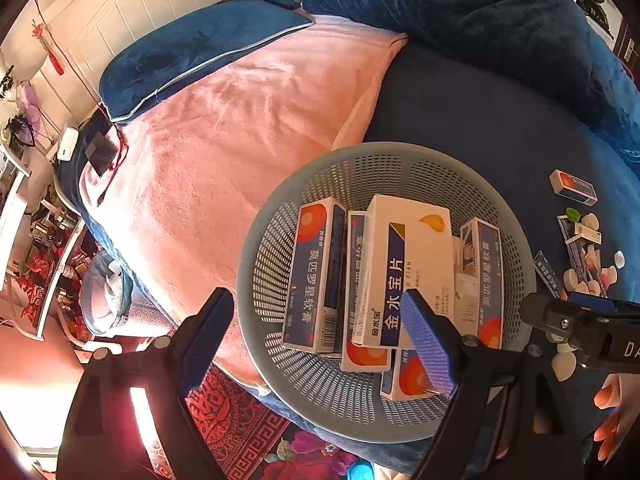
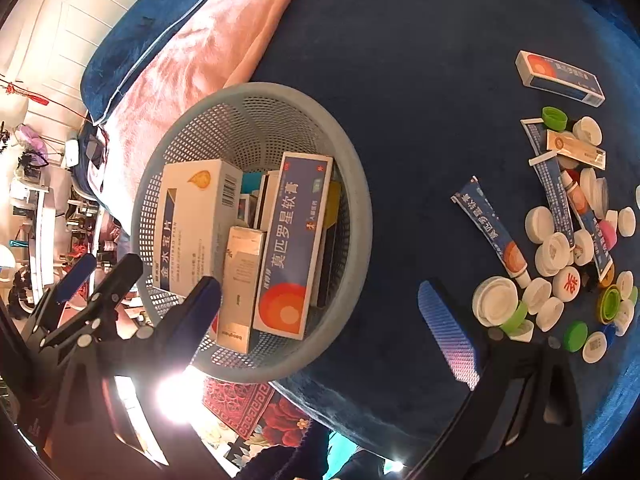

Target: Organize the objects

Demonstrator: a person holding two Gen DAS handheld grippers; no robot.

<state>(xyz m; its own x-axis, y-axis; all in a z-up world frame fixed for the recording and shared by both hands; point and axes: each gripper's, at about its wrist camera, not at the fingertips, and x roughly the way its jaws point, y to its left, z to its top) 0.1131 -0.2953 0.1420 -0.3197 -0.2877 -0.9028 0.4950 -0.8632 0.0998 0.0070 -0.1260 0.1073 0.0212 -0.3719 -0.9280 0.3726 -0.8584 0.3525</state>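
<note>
Colours/patterns only.
Grey-blue perforated basket (image 1: 256, 264); inside, navy-and-white boxes with orange-red discs (image 2: 288, 248), plus white box with navy stripe and orange drop (image 1: 408, 264). Dark blue plush bed cover (image 2: 420, 100), pink blanket (image 1: 240, 140). White, green, one pink caps (image 2: 560, 264). Red rug, key-pattern border (image 1: 228, 412). Blue ribbed pads (image 1: 430, 340).

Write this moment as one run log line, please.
left claw: open, empty | right claw: open, empty | basket: holds boxes | bottle caps: loose on bed
</note>
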